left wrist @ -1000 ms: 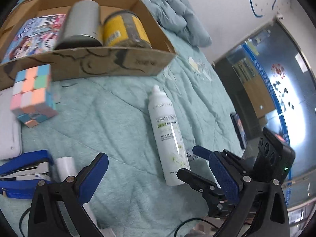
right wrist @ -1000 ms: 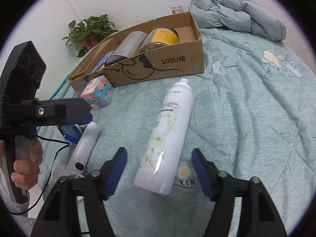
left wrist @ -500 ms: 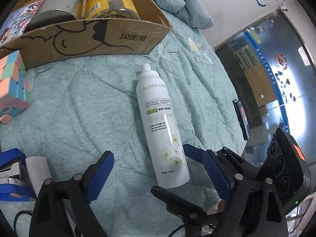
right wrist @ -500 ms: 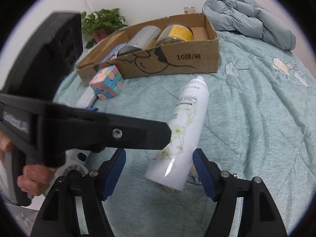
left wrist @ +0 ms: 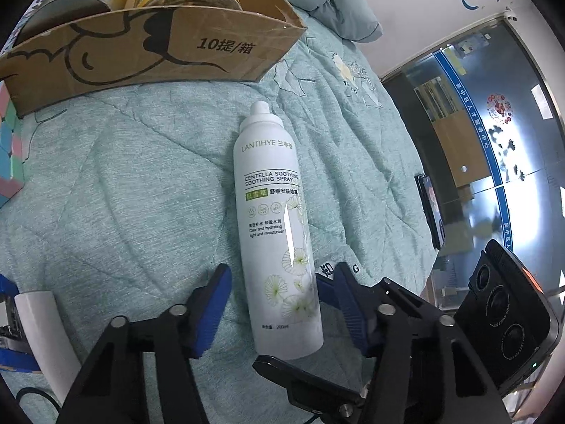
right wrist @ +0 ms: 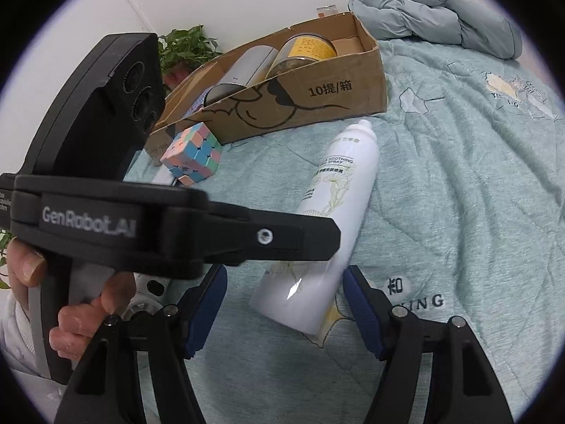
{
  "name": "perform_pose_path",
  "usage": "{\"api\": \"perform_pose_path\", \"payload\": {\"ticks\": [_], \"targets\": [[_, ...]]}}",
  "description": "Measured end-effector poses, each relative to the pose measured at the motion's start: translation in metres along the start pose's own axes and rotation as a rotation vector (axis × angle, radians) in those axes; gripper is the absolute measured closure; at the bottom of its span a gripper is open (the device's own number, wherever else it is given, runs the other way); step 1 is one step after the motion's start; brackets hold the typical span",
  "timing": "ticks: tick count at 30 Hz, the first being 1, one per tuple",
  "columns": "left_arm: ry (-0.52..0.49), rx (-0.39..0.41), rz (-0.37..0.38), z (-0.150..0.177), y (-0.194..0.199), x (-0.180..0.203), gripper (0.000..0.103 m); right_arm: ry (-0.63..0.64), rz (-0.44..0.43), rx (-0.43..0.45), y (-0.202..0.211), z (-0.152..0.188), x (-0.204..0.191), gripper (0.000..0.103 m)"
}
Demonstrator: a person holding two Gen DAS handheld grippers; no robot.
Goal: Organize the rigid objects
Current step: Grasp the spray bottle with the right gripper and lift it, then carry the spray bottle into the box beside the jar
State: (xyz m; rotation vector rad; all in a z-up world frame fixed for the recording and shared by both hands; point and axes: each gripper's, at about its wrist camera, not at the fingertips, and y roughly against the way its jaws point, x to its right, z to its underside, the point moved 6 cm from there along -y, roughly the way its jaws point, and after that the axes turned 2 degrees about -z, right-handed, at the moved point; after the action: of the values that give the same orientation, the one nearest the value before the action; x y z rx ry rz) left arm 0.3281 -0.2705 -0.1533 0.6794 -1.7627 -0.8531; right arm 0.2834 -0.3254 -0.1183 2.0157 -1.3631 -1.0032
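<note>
- Bottle work here: the white spray bottle (left wrist: 279,233) lies on its side on the teal quilt (left wrist: 116,190) of the bed, nozzle pointing far toward the cardboard box (left wrist: 152,53), flat base nearest the cameras.
- Left hand-held gripper (left wrist: 279,304) straddles the lower part of the bottle, a blue pad on each side; its jaws have just been closing, yet a sliver of quilt shows between the left pad and the bottle wall, so they look spread and not yet pinching.
- Right hand-held gripper (right wrist: 282,304) sits at the bottle's base (right wrist: 300,296) from the other side, jaws spread, pads clear of the bottle on both sides.
- Seen from the right wrist, the left tool's black arm crosses over the bottle's middle, held by a hand (right wrist: 74,304) at the near left.
- Judgement: the step looks like gripping the bottle for a lift into the box, which already holds a silver can (right wrist: 243,67) and a yellow-labelled jar (right wrist: 307,51).
- To do it well, close squarely across the round body, pads level with its widest line, since a smooth cylinder on soft bedding will likely roll or squirt out of an off-centre pinch.
- One gripper should probably take it; two at the same end risk fouling each other.
- The pastel cube (right wrist: 192,157) waits at the far left, just beside the box front.
</note>
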Motion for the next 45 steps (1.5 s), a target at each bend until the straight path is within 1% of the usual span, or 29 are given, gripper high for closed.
{"api": "perform_pose_path", "payload": {"ticks": [2, 5, 6, 8, 9, 11, 16, 19, 22, 24, 27, 32, 35, 38, 45], "targets": [[-0.002, -0.009, -0.016, 0.0, -0.004, 0.0, 0.058, -0.013, -0.003, 0.004, -0.001, 0.001, 0.001, 0.038], [0.002, -0.027, -0.015, 0.0, -0.01, 0.0, 0.059, -0.052, -0.019, 0.003, -0.005, 0.006, 0.006, 0.039], [0.002, -0.026, -0.016, 0.0, -0.01, 0.0, 0.059, -0.057, -0.023, -0.002, -0.007, 0.007, 0.008, 0.04], [0.0, -0.026, -0.017, 0.0, -0.011, 0.001, 0.06, -0.054, -0.015, -0.016, -0.012, 0.011, 0.01, 0.047], [0.002, -0.026, -0.016, 0.0, -0.011, 0.001, 0.06, -0.04, -0.012, -0.002, -0.012, 0.011, 0.01, 0.048], [-0.006, -0.024, -0.018, -0.001, -0.011, 0.002, 0.06, -0.031, -0.021, 0.011, -0.012, 0.011, 0.011, 0.048], [-0.031, -0.009, -0.04, 0.0, -0.006, 0.006, 0.061, -0.058, -0.039, 0.029, -0.009, 0.011, 0.012, 0.049], [-0.032, 0.002, -0.035, -0.002, -0.001, 0.007, 0.061, -0.071, -0.046, 0.028, -0.005, 0.01, 0.012, 0.049], [-0.034, 0.021, -0.025, -0.005, 0.01, 0.011, 0.061, -0.05, -0.045, 0.047, 0.005, 0.006, 0.011, 0.049], [-0.042, 0.043, -0.009, -0.009, 0.02, 0.016, 0.061, -0.013, -0.037, 0.071, 0.013, 0.002, 0.009, 0.049], [-0.072, 0.083, 0.001, -0.016, 0.037, 0.025, 0.061, 0.056, -0.024, 0.112, 0.027, -0.007, 0.004, 0.049], [-0.133, 0.149, -0.01, -0.03, 0.063, 0.039, 0.061, 0.106, -0.029, 0.158, 0.04, -0.029, -0.001, 0.049], [-0.157, 0.184, -0.015, -0.046, 0.076, 0.044, 0.061, 0.127, -0.021, 0.177, 0.044, -0.047, -0.004, 0.049], [-0.176, 0.211, -0.017, -0.061, 0.09, 0.048, 0.061, 0.168, 0.005, 0.189, 0.045, -0.064, -0.008, 0.049], [-0.216, 0.304, -0.028, -0.106, 0.121, 0.056, 0.061, 0.233, 0.03, 0.218, 0.045, -0.114, -0.007, 0.049]]}}
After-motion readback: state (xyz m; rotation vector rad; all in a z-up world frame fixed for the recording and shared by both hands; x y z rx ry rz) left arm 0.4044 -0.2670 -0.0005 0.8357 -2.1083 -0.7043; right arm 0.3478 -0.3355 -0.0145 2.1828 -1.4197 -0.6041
